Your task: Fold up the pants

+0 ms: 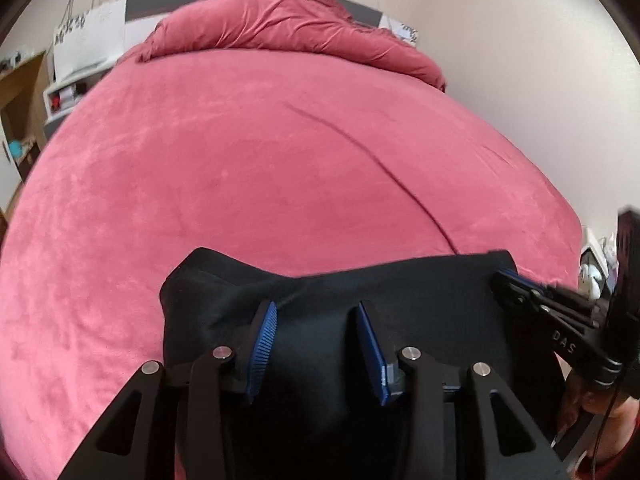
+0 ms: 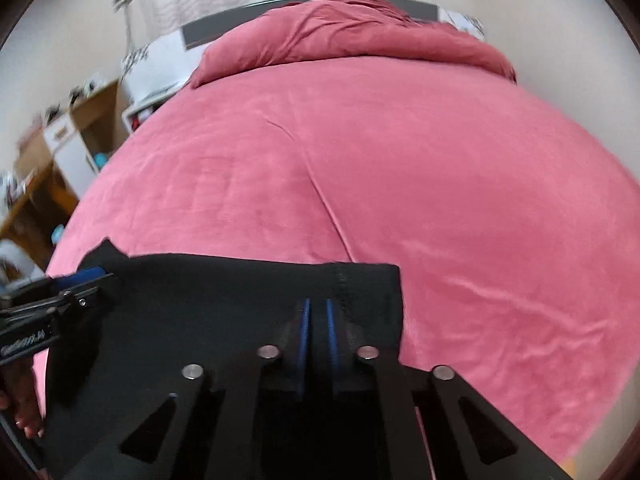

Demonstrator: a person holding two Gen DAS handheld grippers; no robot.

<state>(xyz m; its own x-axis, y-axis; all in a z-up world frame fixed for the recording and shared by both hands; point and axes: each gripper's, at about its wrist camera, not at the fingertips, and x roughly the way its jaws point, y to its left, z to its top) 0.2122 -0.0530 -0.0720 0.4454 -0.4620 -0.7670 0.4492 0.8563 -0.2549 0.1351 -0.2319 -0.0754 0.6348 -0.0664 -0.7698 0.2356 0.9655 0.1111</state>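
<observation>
In the left wrist view, the pants (image 1: 340, 300) hung as a black sheet across the foot of the bed (image 1: 240, 168), their top edge running left to right just ahead of the left gripper (image 1: 318, 344). That gripper's blue pads (image 1: 264, 340) stood about half apart with a thick fold of the cloth bunched between them; the cloth seemed to fill the gap, so I took it as a hold, though contact on the right pad was hard to confirm. At the far right end of the same edge the right gripper (image 1: 508, 280) pinched the corner, blurred. So the pants' long visible axis ran from one gripper to the other, and the bare bed lay beyond that edge, towards the heaped duvet (image 1: 288, 24) at the head. Everything of the pants below the held edge was hidden under the gripper frame.

In the right wrist view, the right gripper (image 2: 318, 332) was closed tight on the pants (image 2: 224, 304), its pads (image 2: 304, 332) nearly meeting on a thin strip near the right corner, beside a stitched seam. The edge stretched leftwards to the left gripper (image 2: 90, 274), which gripped the opposite, ragged corner. Each gripper held its own end, so neither was nearer. The legs and the waist could not be told apart, and the hanging length was out of sight. A crease crossed the bed (image 2: 440, 200) ahead.
</observation>
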